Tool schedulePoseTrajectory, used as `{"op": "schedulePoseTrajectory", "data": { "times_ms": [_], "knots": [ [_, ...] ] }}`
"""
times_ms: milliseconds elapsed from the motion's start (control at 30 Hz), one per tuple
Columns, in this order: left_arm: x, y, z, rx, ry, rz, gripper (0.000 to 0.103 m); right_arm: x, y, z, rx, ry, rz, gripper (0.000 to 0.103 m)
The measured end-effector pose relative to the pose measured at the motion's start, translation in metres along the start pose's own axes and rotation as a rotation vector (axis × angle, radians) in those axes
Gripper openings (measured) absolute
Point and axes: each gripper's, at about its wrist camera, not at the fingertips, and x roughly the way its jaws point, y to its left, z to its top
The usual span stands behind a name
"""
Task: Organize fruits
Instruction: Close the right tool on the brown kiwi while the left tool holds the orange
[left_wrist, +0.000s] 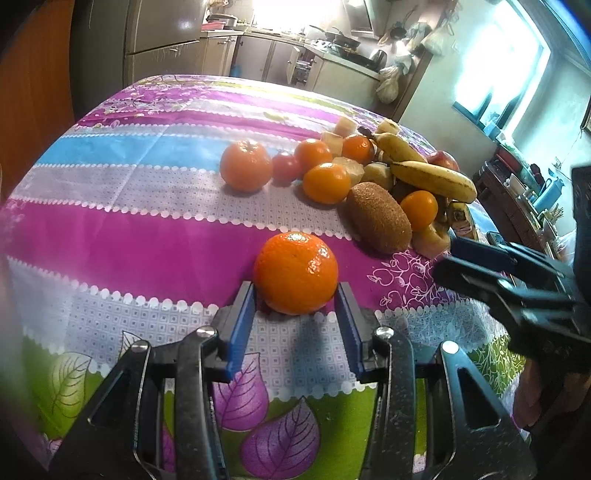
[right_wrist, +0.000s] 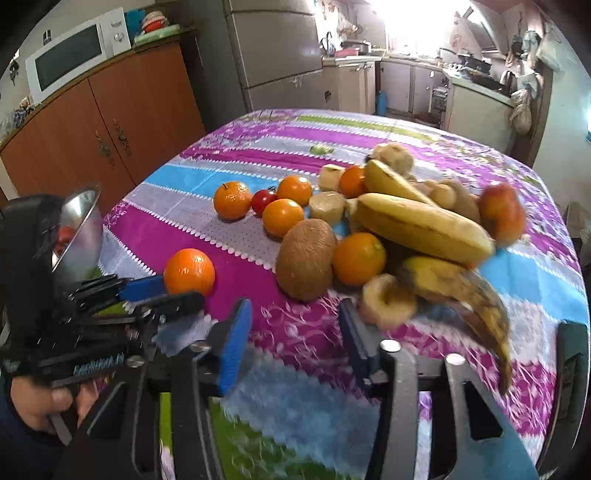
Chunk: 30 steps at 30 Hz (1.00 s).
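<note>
The left gripper (left_wrist: 295, 291) has its 2 blue ribbed pads (left_wrist: 242, 325) spread, flanking the round orange mandarin (left_wrist: 295, 273) near the near edge of the striped floral tablecloth (left_wrist: 129, 229). Best to close squarely on its widest part. The right gripper (right_wrist: 295, 314), open and empty, points toward the fuzzy brown kiwi (right_wrist: 306, 258).

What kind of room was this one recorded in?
Most likely a home kitchen with a dining table: a microwave sits on a wooden cupboard, beside a tall fridge, with pans on a stove behind the fruit-covered table.
</note>
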Motion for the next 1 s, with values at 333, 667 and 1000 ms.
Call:
{"op": "schedulePoseTrajectory", "data": {
  "times_ms": [333, 667, 1000],
  "knots": [
    [0.001, 0.001, 0.000, -0.011, 0.006, -0.017, 0.045, 0.047, -0.003, 0.013, 0.047, 0.066, -0.053, 0.054],
    [0.002, 0.003, 0.000, -0.016, 0.006, -0.023, 0.045, 0.058, 0.004, 0.021, 0.014, 0.037, -0.105, 0.055],
    [0.001, 0.003, 0.001, -0.012, 0.006, -0.021, 0.044, 0.042, -0.001, 0.013, 0.034, 0.008, -0.076, 0.048]
  ]
}}
